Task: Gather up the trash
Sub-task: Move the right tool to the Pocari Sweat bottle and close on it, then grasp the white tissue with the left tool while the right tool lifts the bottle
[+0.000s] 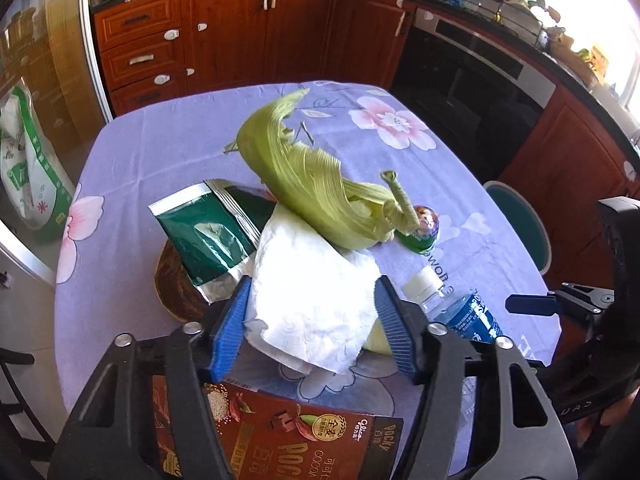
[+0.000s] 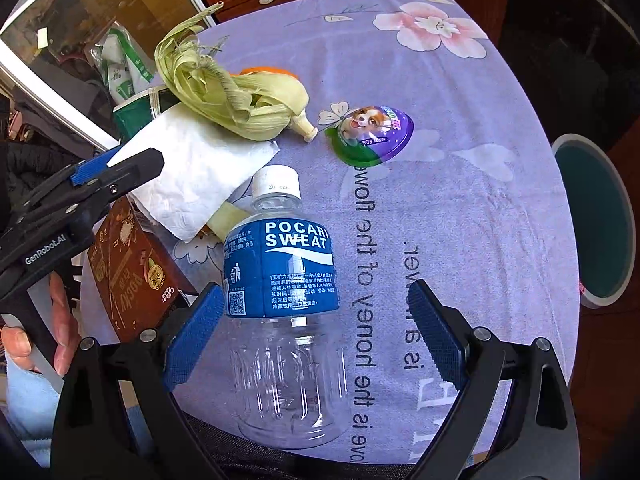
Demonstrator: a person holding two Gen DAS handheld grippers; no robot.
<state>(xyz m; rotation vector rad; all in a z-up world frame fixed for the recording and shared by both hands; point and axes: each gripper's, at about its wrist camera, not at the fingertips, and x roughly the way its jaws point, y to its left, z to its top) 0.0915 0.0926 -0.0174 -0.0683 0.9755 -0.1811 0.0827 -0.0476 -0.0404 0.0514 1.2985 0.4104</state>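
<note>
A white paper towel (image 1: 312, 292) lies on the purple floral table, between the open blue fingers of my left gripper (image 1: 314, 320); whether the pads touch it I cannot tell. A green corn husk (image 1: 304, 176) rests on its far end. A green foil bag (image 1: 208, 232) lies to its left, a brown Pocky box (image 1: 296, 432) under the gripper. An empty Pocari Sweat bottle (image 2: 284, 280) lies between the open fingers of my right gripper (image 2: 316, 332), apart from both. The towel (image 2: 196, 180), the husk (image 2: 236, 100) and the left gripper (image 2: 116, 172) also show in the right wrist view.
A purple and green toy-egg shell (image 2: 372, 136) lies past the bottle. A woven mat (image 1: 176, 284) sits under the foil bag. A teal stool (image 2: 592, 220) stands off the table's right edge. Wooden cabinets (image 1: 240, 32) and an oven (image 1: 472, 88) stand beyond the table (image 1: 168, 148).
</note>
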